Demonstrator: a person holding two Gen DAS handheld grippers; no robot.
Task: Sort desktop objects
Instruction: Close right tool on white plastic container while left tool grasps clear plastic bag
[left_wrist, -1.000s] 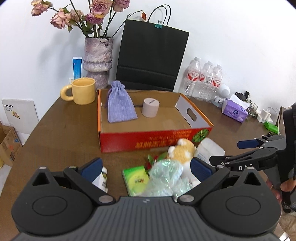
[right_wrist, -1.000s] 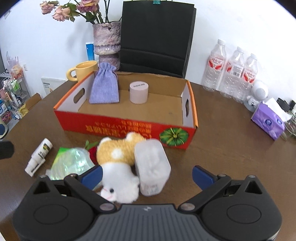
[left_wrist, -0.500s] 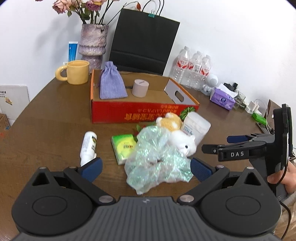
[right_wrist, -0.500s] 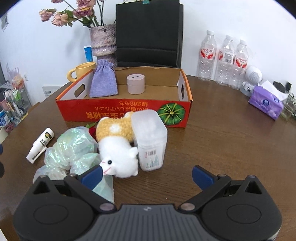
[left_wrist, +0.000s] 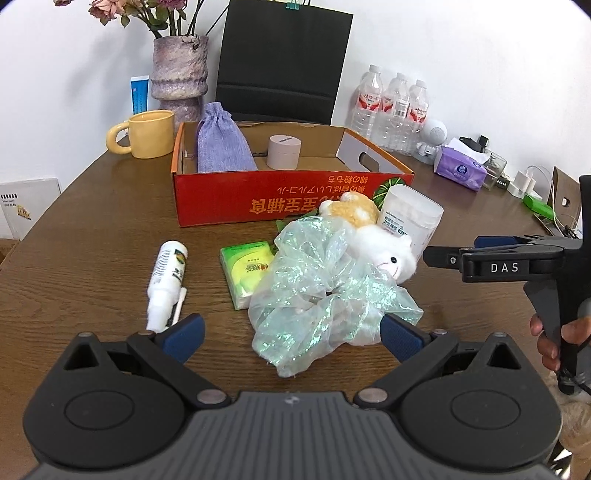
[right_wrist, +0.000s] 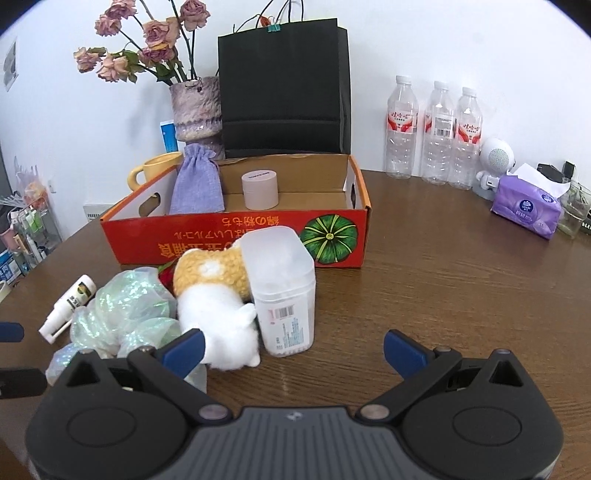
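While both tongs, left and right, are gaping empty, plush toy is lying against tub on bench

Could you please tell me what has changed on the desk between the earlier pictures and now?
Both grippers have drawn back from the pile: the left gripper and right gripper now see the iridescent bag, plush toy and cotton-swab box from farther off. Both jaws stayed open; nothing was gripped. The pouch and round tin stayed in the red box.
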